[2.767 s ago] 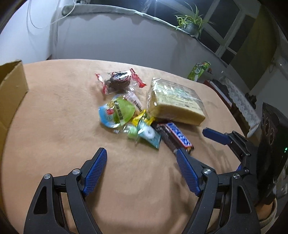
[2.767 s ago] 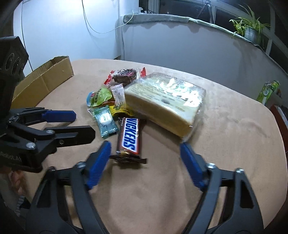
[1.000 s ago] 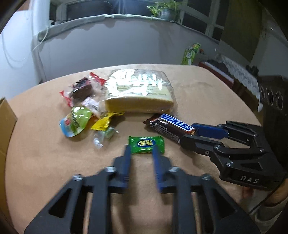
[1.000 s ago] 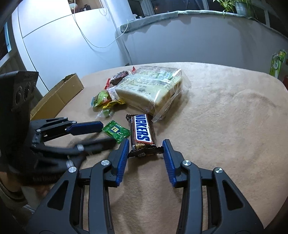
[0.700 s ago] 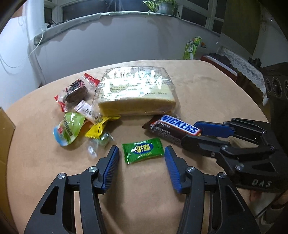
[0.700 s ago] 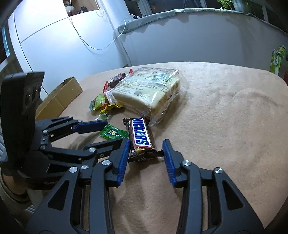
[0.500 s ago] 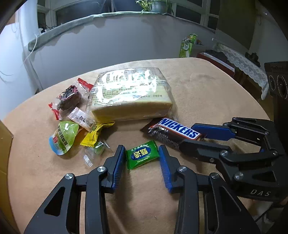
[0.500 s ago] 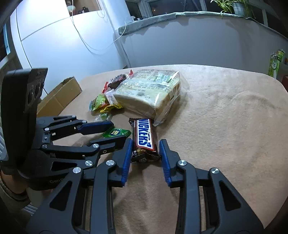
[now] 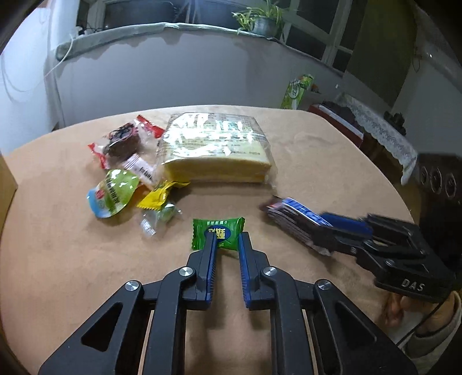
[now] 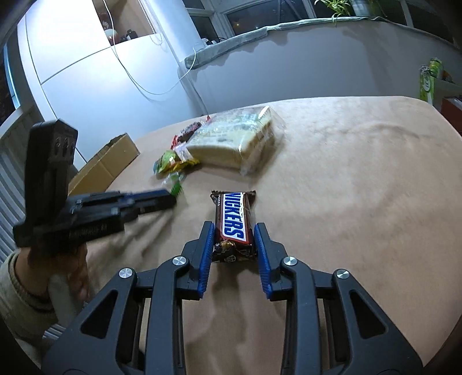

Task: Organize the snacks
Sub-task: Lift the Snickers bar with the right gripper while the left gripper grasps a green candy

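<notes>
The Snickers bar (image 10: 235, 222), brown-wrapped with blue lettering on a white band, lies flat on the tan worktop (image 10: 361, 187) with its near end between the blue pads of the right gripper (image 10: 234, 232); the jaws are closed on it, pads pressing both long sides. To its left the green candy (image 9: 218, 233), a small pillow pack with crimped ends and a blue-and-yellow label, lies on the same worktop; the left gripper (image 9: 226, 237) has its jaws closing on the near edge of that wrapper, the pads touching it. A hand (image 10: 55, 268) in a beige sleeve holds the left gripper's handle. Beyond the candy lies a loose heap: a clear-wrapped green sweet (image 9: 161, 215), a yellow packet (image 9: 157, 196), a round green-topped jelly cup (image 9: 114, 191), a small white sachet (image 9: 141, 170) and a dark cake in a red-ended clear wrapper (image 9: 122, 141); just beside them sits a large clear bag of yellow sponge cake (image 9: 215, 151). A cardboard box (image 10: 108, 163) stands at the far left edge of the worktop, flaps open; its inside cannot be seen. A green carton (image 9: 297, 92) stands off past the worktop, and a potted plant (image 9: 261, 21) sits on the ledge behind.
</notes>
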{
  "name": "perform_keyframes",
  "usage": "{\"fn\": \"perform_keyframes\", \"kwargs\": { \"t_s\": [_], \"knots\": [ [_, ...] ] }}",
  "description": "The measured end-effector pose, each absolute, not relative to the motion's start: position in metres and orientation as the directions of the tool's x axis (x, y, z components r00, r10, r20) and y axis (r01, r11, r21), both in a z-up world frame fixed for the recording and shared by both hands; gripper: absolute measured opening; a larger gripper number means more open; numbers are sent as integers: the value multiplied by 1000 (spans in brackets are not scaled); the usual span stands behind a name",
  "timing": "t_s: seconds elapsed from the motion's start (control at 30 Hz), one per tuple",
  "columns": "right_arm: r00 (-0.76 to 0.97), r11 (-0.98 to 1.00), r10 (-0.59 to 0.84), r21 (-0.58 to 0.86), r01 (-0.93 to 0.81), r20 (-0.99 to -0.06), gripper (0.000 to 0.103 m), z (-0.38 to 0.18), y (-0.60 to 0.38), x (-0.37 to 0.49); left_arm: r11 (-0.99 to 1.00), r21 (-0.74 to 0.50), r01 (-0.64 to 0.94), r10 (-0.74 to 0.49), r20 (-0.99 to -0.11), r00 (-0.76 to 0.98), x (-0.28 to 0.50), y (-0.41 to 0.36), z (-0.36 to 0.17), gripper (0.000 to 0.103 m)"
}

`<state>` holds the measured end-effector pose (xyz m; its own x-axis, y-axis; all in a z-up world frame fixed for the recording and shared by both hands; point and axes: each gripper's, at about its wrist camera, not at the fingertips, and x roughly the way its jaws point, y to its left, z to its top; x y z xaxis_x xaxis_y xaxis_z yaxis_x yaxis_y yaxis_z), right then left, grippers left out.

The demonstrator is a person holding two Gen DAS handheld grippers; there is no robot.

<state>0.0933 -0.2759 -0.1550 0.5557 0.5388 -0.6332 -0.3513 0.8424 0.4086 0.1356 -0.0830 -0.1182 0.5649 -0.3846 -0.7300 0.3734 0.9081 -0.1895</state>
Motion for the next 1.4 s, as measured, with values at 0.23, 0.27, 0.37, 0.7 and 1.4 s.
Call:
{"fn": "perform_keyframes", "kwargs": {
  "t_s": [0.23, 0.27, 0.37, 0.7, 1.4],
  "knots": [
    [570, 887, 456, 295, -356, -683, 40, -153, -273, 86, 913, -91, 398, -324, -755, 571, 135, -93, -122, 23],
    [577, 894, 441, 277, -353, -688, 42, -152, -271, 86, 916, -66, 395, -304, -757, 578, 134, -97, -122, 32],
    [576, 897, 425, 240, -371, -699, 62, -153, -263, 92, 924, -38, 380, -270, -770, 578, 138, -104, -125, 66],
    [615, 925, 360, 187, -330, -701, 30, -156, -268, 95, 901, -25, 433, -283, -791, 542, 154, -125, -125, 28],
    [695, 901, 427, 336, -274, -578, 30, -130, -291, 72, 903, -212, 375, -420, -629, 655, 97, -68, -79, 5]
  ]
}}
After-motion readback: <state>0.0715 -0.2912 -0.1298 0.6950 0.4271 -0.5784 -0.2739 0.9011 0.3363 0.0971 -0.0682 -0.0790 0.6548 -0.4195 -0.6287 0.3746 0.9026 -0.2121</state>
